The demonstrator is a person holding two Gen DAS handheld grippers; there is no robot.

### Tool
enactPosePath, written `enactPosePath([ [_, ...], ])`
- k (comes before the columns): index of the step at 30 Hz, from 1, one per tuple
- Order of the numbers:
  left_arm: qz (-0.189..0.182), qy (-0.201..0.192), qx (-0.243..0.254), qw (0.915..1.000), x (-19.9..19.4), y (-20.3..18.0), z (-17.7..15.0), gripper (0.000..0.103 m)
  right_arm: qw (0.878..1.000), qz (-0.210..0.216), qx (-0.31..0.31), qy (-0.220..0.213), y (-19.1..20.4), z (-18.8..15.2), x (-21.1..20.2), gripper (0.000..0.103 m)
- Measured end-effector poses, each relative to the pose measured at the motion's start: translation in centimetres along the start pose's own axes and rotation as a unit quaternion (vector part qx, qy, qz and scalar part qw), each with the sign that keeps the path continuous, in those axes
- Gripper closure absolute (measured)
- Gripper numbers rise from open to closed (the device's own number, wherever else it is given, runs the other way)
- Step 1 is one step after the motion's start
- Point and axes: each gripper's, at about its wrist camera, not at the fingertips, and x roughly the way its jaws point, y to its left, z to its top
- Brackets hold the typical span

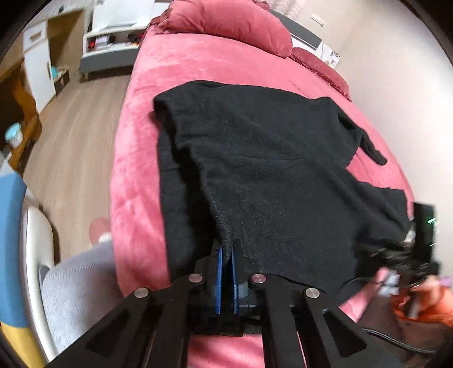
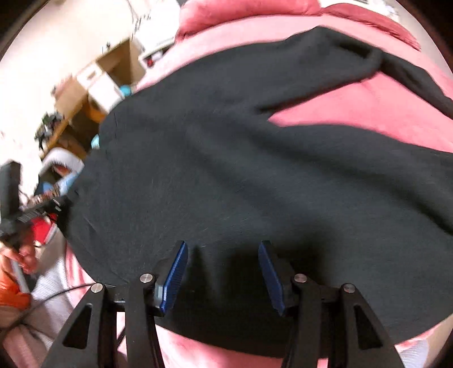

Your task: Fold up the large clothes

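Matt fuzzy black garment (image 1: 269,158) on plush pink bedcover (image 1: 184,73).

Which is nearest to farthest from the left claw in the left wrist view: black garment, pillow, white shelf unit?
1. Black garment: its near hem is pinched in the left claw, on the pink bed.
2. Pillow: at the far end of the bed, behind the garment.
3. White shelf unit: past the bed's far left corner, on the floor.

A pink bed (image 1: 175,70) carries a black garment (image 1: 269,158) spread across its near half, one sleeve (image 1: 371,147) trailing right. Pink pillows (image 1: 226,22) lie at the far end.
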Motion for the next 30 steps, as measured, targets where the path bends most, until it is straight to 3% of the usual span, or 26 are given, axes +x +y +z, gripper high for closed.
enactPosePath([
  [2,-0.004,0.003,0.004,1.0000,-1.7,0.1,-0.9,0.098,0.999,0.013,-0.030,0.011,1.8,-0.5,0.4,0.047],
  [4,-0.005,-0.002,0.008,1.0000,-3.7,0.3,-1.9,0.099,0.995,0.051,-0.067,0.058,3.7,-1.3,1.0,0.047],
  [6,0.013,0.000,0.015,0.9998,-4.3,0.9,-2.9,0.100,0.990,0.033,-0.114,0.074,5.7,-2.4,1.1,0.046],
  [8,0.093,0.015,0.032,0.9950,-3.0,1.7,-3.7,0.103,0.986,0.023,-0.144,0.077,6.8,-3.3,1.4,0.035],
  [9,0.125,0.042,0.028,0.9909,-1.8,2.8,-4.1,0.103,0.985,0.024,-0.151,0.081,6.9,-3.4,1.6,0.033],
  [11,0.081,0.051,-0.015,0.9954,-1.6,4.3,-4.0,0.103,0.986,0.032,-0.144,0.078,6.6,-2.9,1.5,0.036],
  [13,0.043,0.001,-0.042,0.9982,-3.5,4.7,-2.9,0.103,0.992,0.057,-0.104,0.044,5.2,-1.7,0.1,0.044],
  [15,0.044,-0.036,-0.038,0.9976,-4.5,4.1,-1.2,0.099,0.996,0.079,-0.029,-0.017,2.3,0.0,-1.9,0.045],
  [17,0.038,-0.054,-0.030,0.9973,-4.3,3.1,0.5,0.089,0.990,0.095,0.056,-0.085,-1.4,2.2,-3.9,0.045],
  [19,0.028,-0.071,-0.018,0.9969,-3.0,1.1,2.4,0.066,0.983,0.087,0.110,-0.118,-4.5,3.9,-4.7,0.046],
  [20,0.024,-0.077,-0.010,0.9967,-2.1,0.1,3.0,0.062,0.979,0.079,0.137,-0.131,-6.0,5.1,-4.8,0.049],
  [24,0.004,-0.054,0.047,0.9974,4.3,-5.2,4.1,0.060,0.952,0.118,0.249,-0.130,-11.1,9.6,-2.5,0.051],
  [25,0.025,-0.045,0.066,0.9964,5.8,-5.9,3.7,0.060,0.947,0.121,0.271,-0.121,-12.2,10.7,-1.6,0.051],
  [27,0.078,-0.033,0.097,0.9917,8.5,-6.2,2.2,0.061,0.947,0.088,0.291,-0.101,-14.0,13.0,0.1,0.051],
  [28,0.079,-0.049,0.111,0.9895,8.7,-6.0,1.3,0.061,0.949,0.075,0.291,-0.098,-14.0,13.6,1.0,0.054],
  [29,0.077,-0.059,0.116,0.9884,8.4,-6.0,1.0,0.061,0.949,0.071,0.292,-0.095,-14.4,14.3,1.6,0.080],
  [30,0.078,-0.056,0.113,0.9889,8.0,-6.0,1.2,0.061,0.952,0.063,0.288,-0.088,-14.8,14.8,1.8,0.097],
])
